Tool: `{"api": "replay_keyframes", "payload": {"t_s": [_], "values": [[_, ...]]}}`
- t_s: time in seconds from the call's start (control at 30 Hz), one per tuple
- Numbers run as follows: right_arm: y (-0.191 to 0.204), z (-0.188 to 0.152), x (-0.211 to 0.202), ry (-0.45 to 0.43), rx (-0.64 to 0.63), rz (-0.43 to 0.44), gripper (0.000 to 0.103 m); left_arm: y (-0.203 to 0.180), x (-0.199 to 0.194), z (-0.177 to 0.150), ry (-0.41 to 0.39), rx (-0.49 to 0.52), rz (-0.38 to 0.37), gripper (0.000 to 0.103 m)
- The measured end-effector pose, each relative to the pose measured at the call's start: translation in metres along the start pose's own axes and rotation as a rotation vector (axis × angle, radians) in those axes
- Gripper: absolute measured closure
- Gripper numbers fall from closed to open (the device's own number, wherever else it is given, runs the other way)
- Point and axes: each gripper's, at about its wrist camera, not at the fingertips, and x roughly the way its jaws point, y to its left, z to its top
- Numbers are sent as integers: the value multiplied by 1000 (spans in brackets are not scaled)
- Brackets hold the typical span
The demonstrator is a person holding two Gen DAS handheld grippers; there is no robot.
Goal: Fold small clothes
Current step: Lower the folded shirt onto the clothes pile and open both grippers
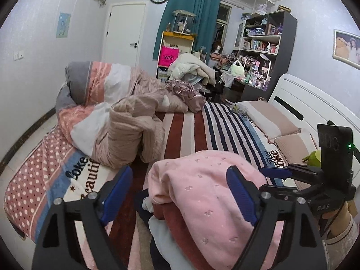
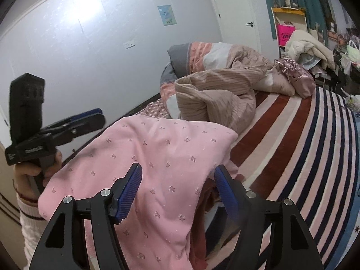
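Both grippers: black frames, silver screws, ribbed blue pads; cream knit sleeve with maroon stripe.

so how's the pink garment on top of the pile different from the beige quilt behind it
The pink garment is pale pink with a small scattered flower print; the beige quilt is plain beige with a ribbed texture. The pink garment drapes fairly smoothly over a pile of other clothes, between the open fingers of both tools; the beige quilt lies bunched in thick rolls farther up the striped bedspread. Both are soft, unfolded, and on the same bed.
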Motion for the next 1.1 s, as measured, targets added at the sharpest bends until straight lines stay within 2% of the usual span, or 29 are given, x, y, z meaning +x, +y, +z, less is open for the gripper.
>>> {"api": "replay_keyframes", "payload": {"t_s": [0.17, 0.3, 0.37, 0.57, 0.83, 0.97, 1.1], "values": [[-6, -5, 3, 17, 20, 7, 40, -13, 1, -3, 31, 42, 6, 18], [-8, -7, 4, 21, 14, 9, 40, -23, 4, -16, 71, 79, -77, 18], [-8, -8, 7, 23, 14, 9, 40, -28, 13, -24, 101, 136, -27, 18], [-4, -16, 9, 37, -5, 31, 40, 7, 25, -28, 110, 57, 23, 18], [11, -33, 19, 75, -36, 82, 40, 44, 39, -38, 141, 4, 57, 18], [17, -33, 29, 89, -35, 66, 40, 44, 27, -39, 111, -13, 65, 18], [20, -32, 33, 94, -45, 50, 40, 28, -8, -34, 18, 7, 59, 18]]}}
